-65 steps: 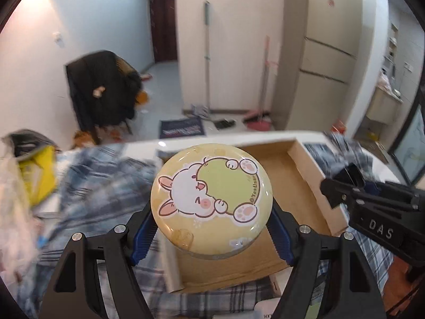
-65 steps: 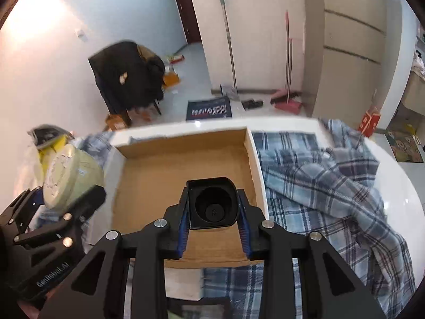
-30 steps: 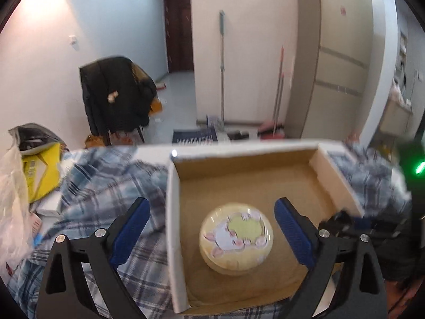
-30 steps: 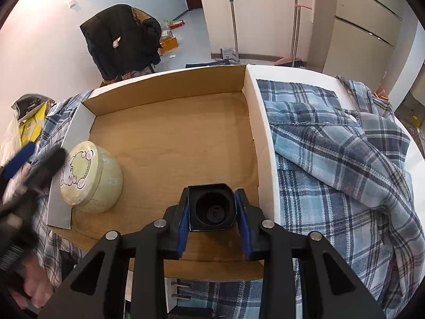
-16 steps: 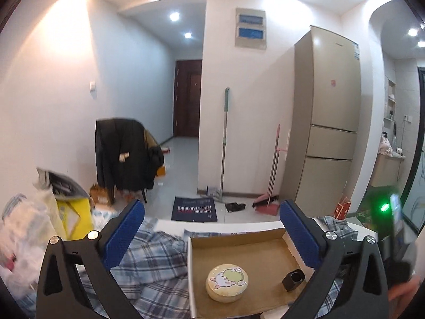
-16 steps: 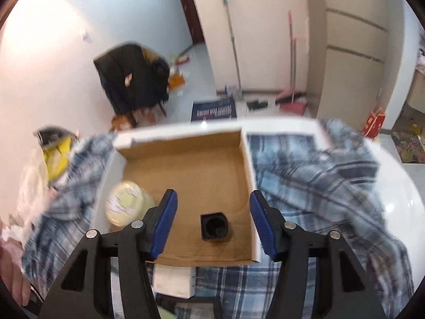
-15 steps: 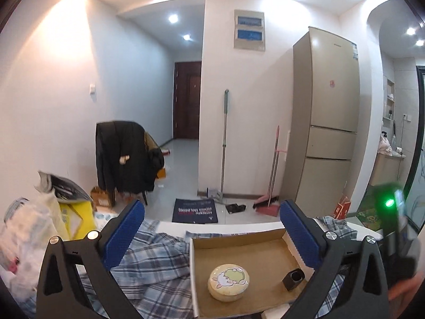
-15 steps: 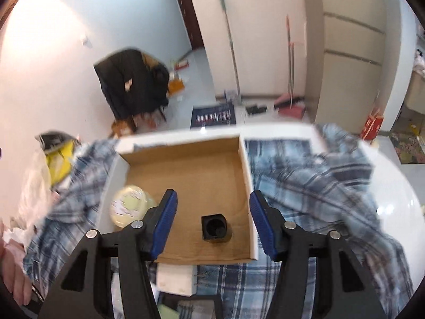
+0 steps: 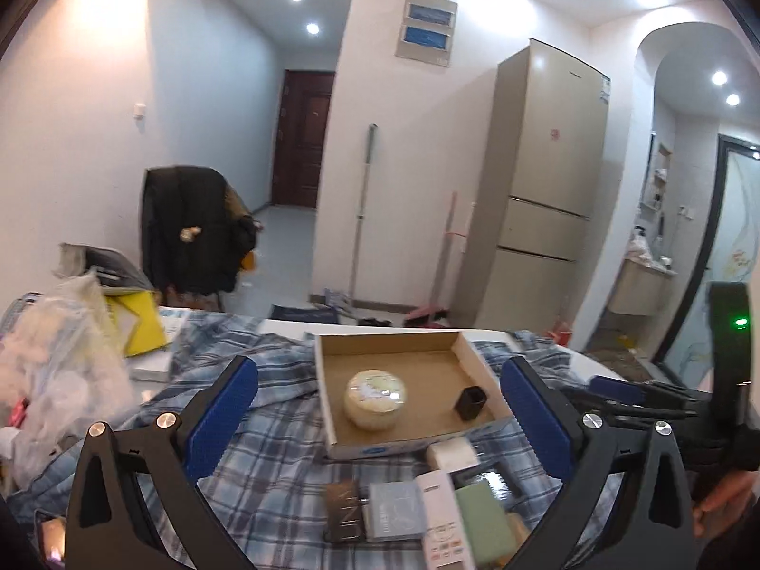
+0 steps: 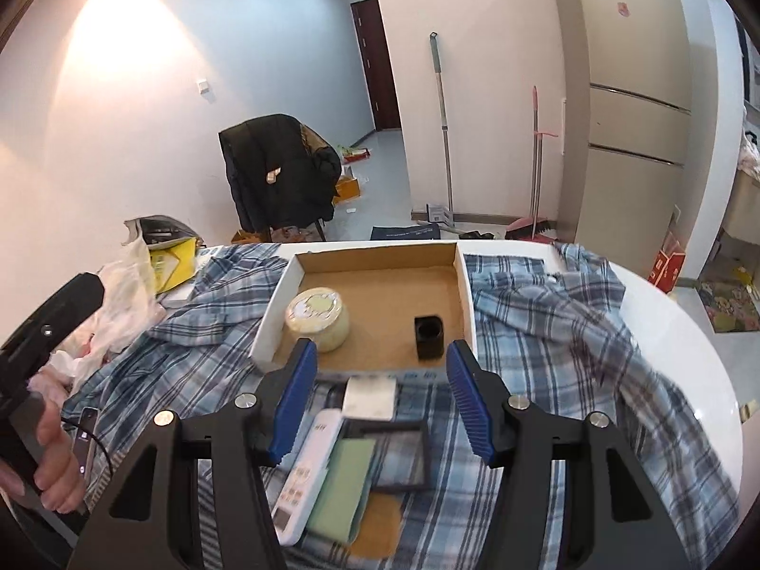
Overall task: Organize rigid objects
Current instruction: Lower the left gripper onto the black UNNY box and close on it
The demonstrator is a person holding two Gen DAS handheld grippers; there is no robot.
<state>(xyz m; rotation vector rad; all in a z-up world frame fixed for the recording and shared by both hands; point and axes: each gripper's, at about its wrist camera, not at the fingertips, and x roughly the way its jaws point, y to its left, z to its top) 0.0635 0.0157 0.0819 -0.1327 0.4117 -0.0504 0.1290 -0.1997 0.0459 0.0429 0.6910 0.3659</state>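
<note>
An open cardboard box [image 9: 332,422] lies on a plaid-covered table. Inside it stand a round yellow tin [image 9: 376,398] at the left and a small black cup [image 9: 471,403] at the right. My left gripper [image 9: 378,368] hangs open, back from the box and above it, with nothing between its pads. The right wrist view shows the same box [image 10: 275,313], tin [image 10: 317,317] and cup [image 10: 430,336]. My right gripper [image 10: 381,346] is open and empty, above a pile in front of the box: a white remote [image 10: 308,470], a green block [image 10: 344,484] and a small white box [image 10: 369,396].
Blue plaid shirts [image 10: 560,332] cover the round white table [image 10: 688,346]. Plastic bags [image 9: 57,361] and a yellow bag [image 9: 137,323] crowd the left side. A hand [image 10: 52,456] holds the left gripper's handle. Beyond the table are a chair with a black coat [image 10: 280,175], a mop and a fridge.
Both grippers let go, the left of the tin and the right of the cup, then drew back and rose. Tin and cup stay in the box. The pile in front has come into view.
</note>
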